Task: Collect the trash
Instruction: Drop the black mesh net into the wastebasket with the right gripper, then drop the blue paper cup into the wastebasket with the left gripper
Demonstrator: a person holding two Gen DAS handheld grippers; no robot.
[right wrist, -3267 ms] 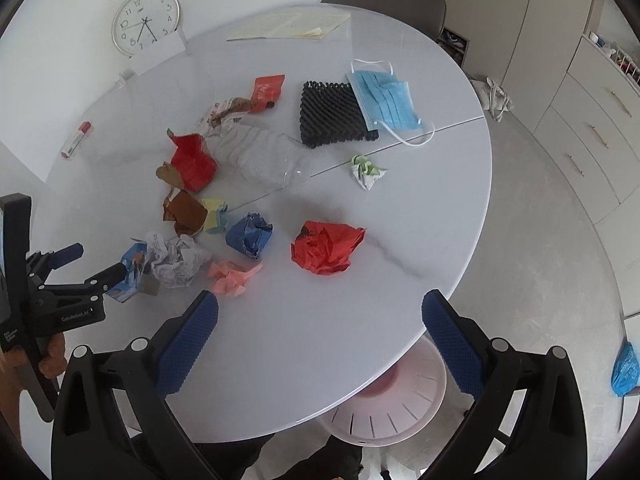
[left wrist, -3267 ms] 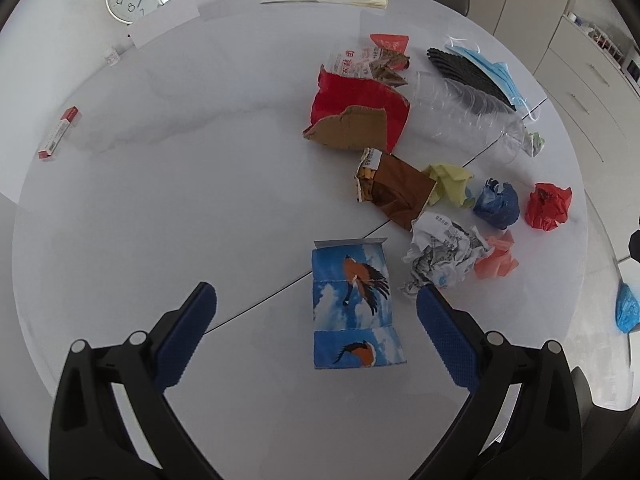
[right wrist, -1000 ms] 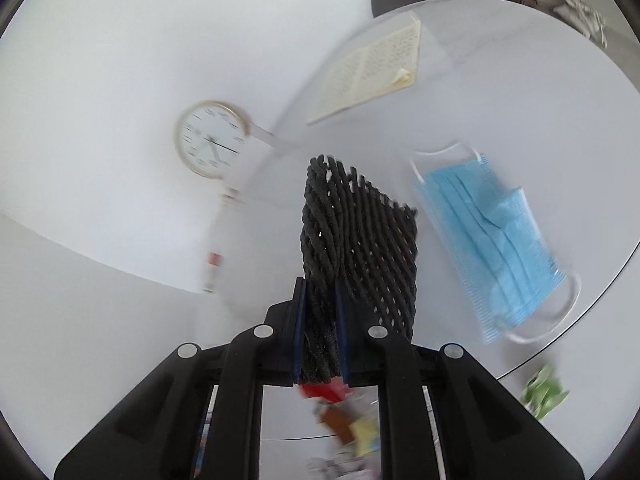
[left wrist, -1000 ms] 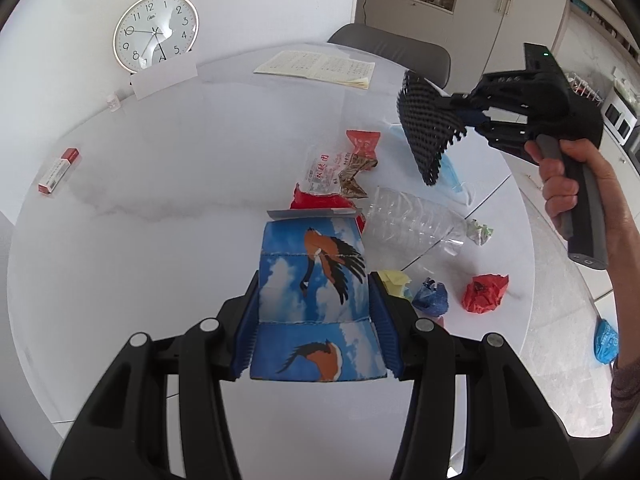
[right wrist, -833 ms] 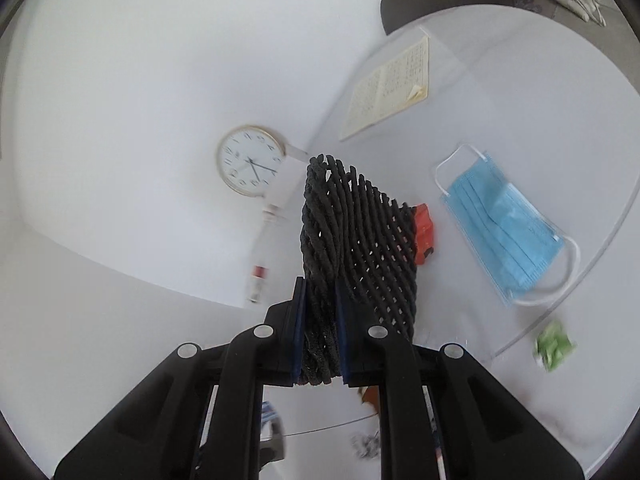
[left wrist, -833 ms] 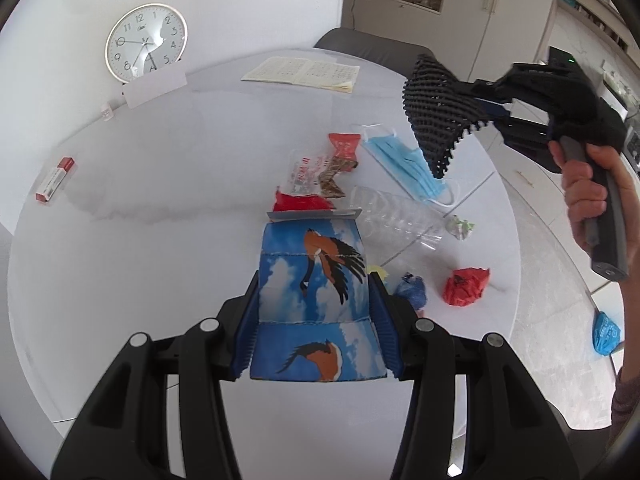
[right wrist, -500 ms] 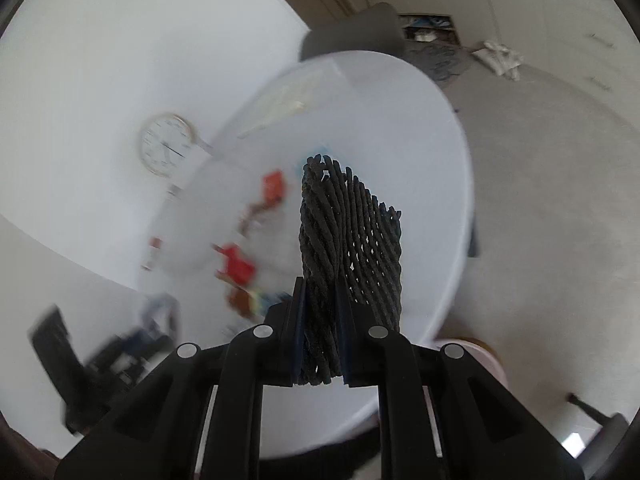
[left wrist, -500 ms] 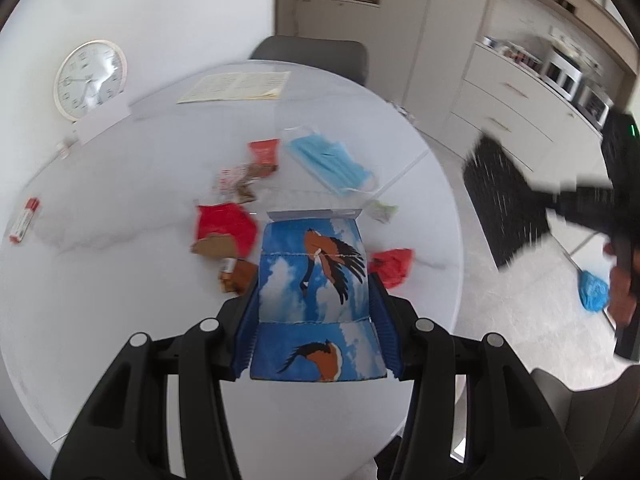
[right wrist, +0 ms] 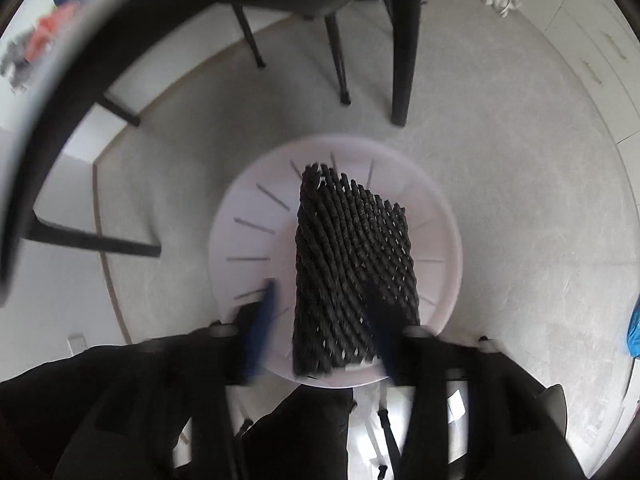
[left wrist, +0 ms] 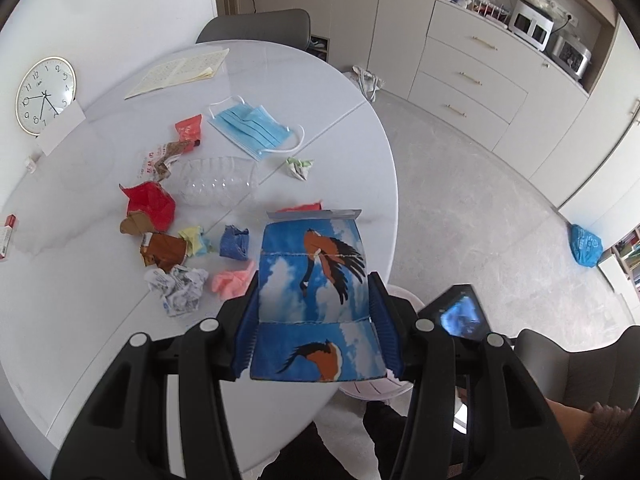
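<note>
My left gripper is shut on a blue carton with a bird print, held above the near edge of the round white table. My right gripper points down over a pale pink trash bin on the floor. Its jaws stand apart and blurred, and the black foam net hangs loose between them over the bin. Several pieces of trash lie on the table: a blue face mask, a clear plastic bottle, a red wrapper, a crumpled paper ball.
A wall clock and an open booklet lie at the table's far side. A grey chair stands behind the table. Black chair legs stand beyond the bin. Cabinets line the right wall. A blue bag lies on the floor.
My right gripper swung from above the table down over the bin and its jaws opened, letting go of the black net. My left gripper lifted the carton and turned right.
</note>
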